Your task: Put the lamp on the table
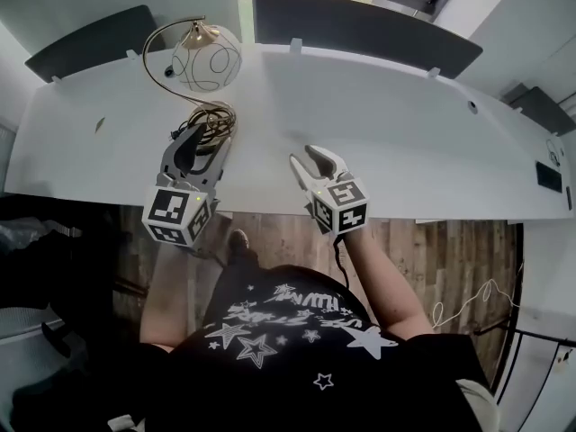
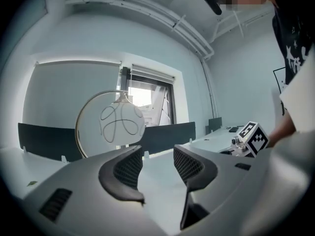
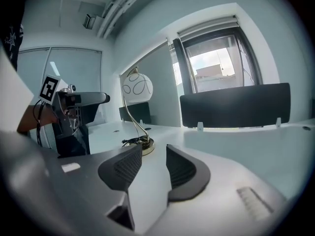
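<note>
The lamp stands on the white table (image 1: 396, 133) at the back left: a gold arc stem, a pale wire-patterned globe (image 1: 209, 59) and a round gold base (image 1: 214, 115) with a dark cord coiled on it. My left gripper (image 1: 205, 144) sits just in front of the base, open and empty; in its own view the globe (image 2: 123, 124) hangs beyond the left gripper (image 2: 157, 163). My right gripper (image 1: 310, 162) hovers over the table's near edge to the right of the lamp, open with nothing between its jaws. The right gripper (image 3: 153, 163) sees the lamp base (image 3: 145, 144) ahead to the left.
Dark partition panels (image 1: 360, 25) line the table's far edge, with a window behind. A small dark object (image 1: 549, 176) lies at the far right of the table. Wooden floor (image 1: 432, 259) shows below the near edge, where the person stands.
</note>
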A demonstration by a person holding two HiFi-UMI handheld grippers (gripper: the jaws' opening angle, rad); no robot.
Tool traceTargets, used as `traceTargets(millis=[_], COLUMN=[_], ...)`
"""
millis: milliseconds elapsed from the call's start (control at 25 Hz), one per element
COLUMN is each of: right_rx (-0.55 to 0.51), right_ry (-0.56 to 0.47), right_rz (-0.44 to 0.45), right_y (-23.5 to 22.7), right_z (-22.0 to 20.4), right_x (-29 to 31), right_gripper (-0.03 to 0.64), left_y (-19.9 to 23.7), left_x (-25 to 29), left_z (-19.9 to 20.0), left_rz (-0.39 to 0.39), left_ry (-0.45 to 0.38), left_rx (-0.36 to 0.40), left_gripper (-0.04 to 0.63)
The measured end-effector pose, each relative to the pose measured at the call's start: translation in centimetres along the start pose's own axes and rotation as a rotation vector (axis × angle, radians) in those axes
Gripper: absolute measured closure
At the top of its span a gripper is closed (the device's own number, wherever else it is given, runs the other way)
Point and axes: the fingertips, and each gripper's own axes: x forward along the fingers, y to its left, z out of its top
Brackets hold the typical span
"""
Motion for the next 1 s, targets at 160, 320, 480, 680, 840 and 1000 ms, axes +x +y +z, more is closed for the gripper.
traceTargets(millis=[160,320,480,680,840,1000], right_rx=[-0.003,0.01,0.014,0.043,0.057,0.084], right_ry=[-0.01,-0.008,-0.013,-0.011,-0.027,-0.043], right_rz=[-0.008,-0.016,-0.021,0.022,-0.01,-0.042], right_y=[-1.1,-1.9,-2.7,-2.7,-3.1,-3.9], right_z=[-0.8,-2.1,-3.7,-5.5,-6.0,-6.1], right_x=[-4.2,-8.4,-12.3,-15.4,-16.6,-16.9], right_gripper=[0.466,0.471,0.483,0.536,0.576,0.615], left_y=[-4.8,-8.9,-12.8,-15.8,-16.8,-17.2], left_x=[-0.8,-1.9,-3.1,-4.6,-5.4,-5.2], left_z=[-0.1,-0.4,-0.4,-0.4,-1.0,-1.1], left_rz=[-0.011,-0.011,-0.012,-0.001,0.005,-0.012], left_ry=[0.006,0.013,0.016,0.018,0.046,0.051], left_rx=[0.005,-0.01,-0.019,-0.054,-0.033,-0.04], left_gripper=[0.394,0.394,0.396,0.396,0.424,0.454])
